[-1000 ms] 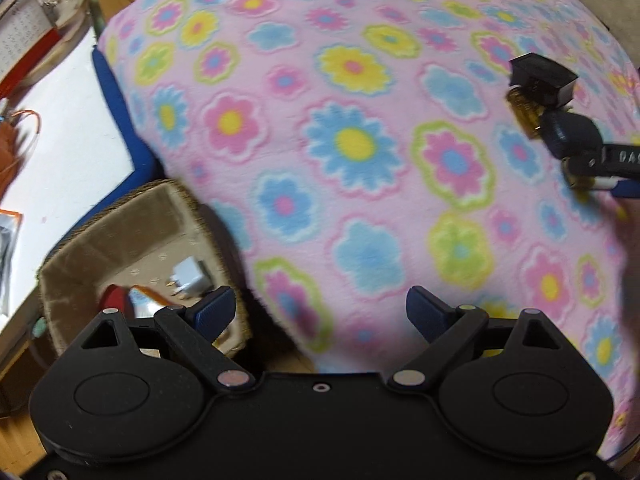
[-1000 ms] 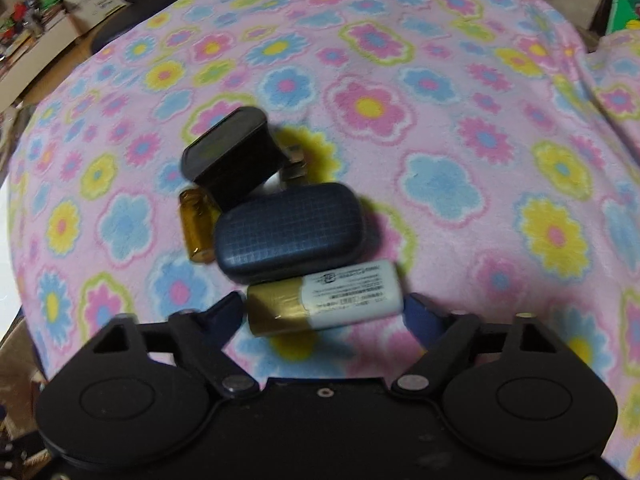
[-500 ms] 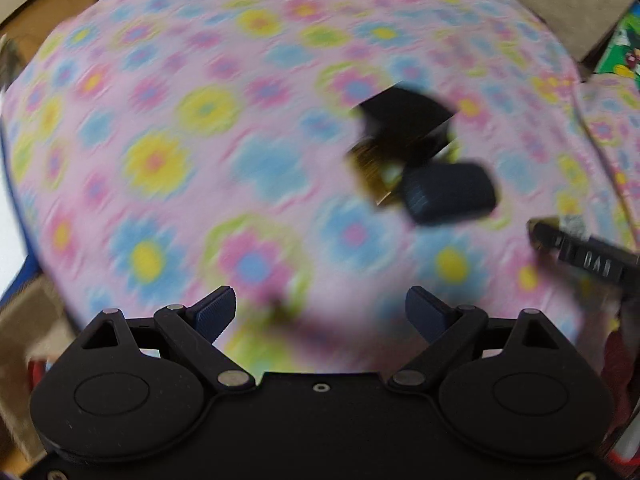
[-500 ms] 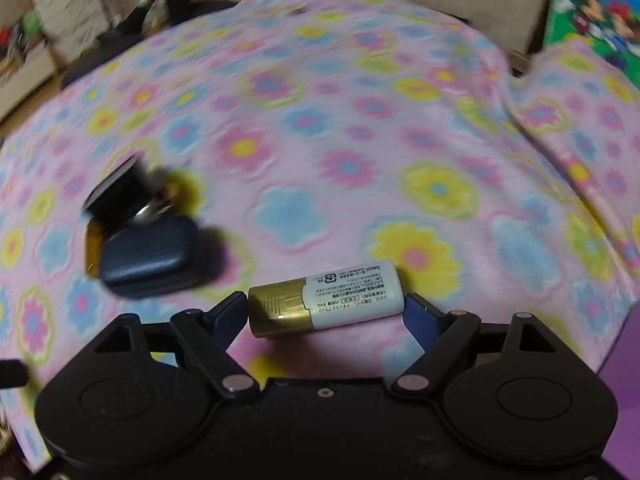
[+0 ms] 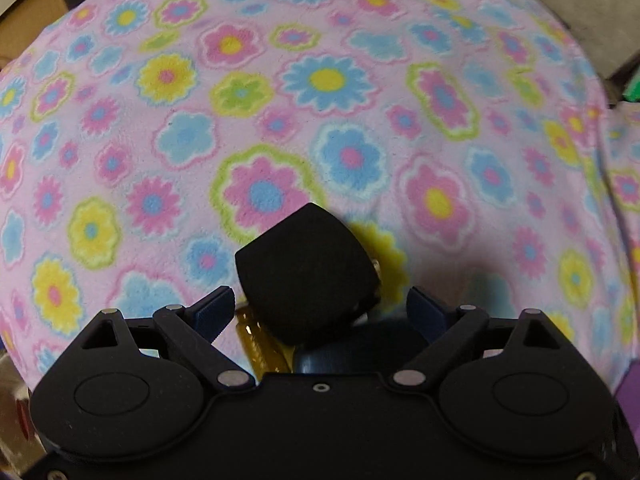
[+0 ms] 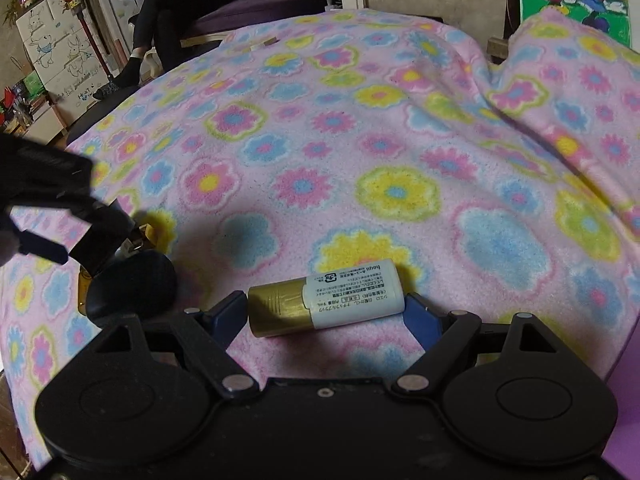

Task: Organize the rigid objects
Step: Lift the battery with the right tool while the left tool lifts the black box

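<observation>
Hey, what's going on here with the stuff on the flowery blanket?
A person with a gripper in each hand is sorting small items on the blanket. The right gripper holds a gold-and-white tube end to end between its fingers. The left gripper is open over a small pile: a black adapter, an amber bottle and a dark blue case. It grips none of them yet.

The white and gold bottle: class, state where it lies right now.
In the right wrist view the white and gold bottle lies sideways on the flowered blanket, between the right gripper fingers, right of the dark blue case.
</observation>
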Demonstrator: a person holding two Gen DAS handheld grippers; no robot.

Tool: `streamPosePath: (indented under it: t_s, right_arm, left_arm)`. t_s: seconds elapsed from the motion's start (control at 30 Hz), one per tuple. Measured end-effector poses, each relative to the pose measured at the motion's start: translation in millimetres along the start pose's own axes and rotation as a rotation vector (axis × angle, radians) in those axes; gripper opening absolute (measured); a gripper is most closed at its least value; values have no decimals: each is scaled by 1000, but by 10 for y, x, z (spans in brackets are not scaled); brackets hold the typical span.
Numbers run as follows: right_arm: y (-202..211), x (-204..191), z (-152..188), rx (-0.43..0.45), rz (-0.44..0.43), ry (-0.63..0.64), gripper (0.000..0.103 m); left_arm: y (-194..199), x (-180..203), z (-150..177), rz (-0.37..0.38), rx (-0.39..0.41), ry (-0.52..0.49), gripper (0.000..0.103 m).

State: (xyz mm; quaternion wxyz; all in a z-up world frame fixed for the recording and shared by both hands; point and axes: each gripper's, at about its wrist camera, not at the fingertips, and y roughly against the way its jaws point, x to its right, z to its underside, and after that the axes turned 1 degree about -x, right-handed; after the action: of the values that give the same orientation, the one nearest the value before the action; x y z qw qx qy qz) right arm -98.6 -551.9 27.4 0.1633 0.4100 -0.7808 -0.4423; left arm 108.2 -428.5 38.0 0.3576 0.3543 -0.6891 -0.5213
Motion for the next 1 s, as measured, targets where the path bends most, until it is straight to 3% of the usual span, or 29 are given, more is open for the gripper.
streamPosePath:
  t_s: [0.17, 0.3, 0.5, 0.93, 1.0]
  right_arm:
    - [14, 13, 22, 1, -8, -10, 85]
    - [29, 23, 27, 0, -11, -15, 85]
    - [27, 33, 26, -4, -12, -32, 85]
    - [22, 44, 25, -6, -15, -35, 85]
    - [53, 51, 11, -31, -48, -41, 85]
  left_arm:
    - [-194, 53, -71, -84, -37, 30, 89]
    - [-219, 117, -56, -118, -17, 6, 77]
    - [-140, 187, -3, -123, -2, -8, 73]
    - [-53, 254, 45, -124, -47, -40, 65]
    - [-3, 207, 93, -113, -54, -33, 65]
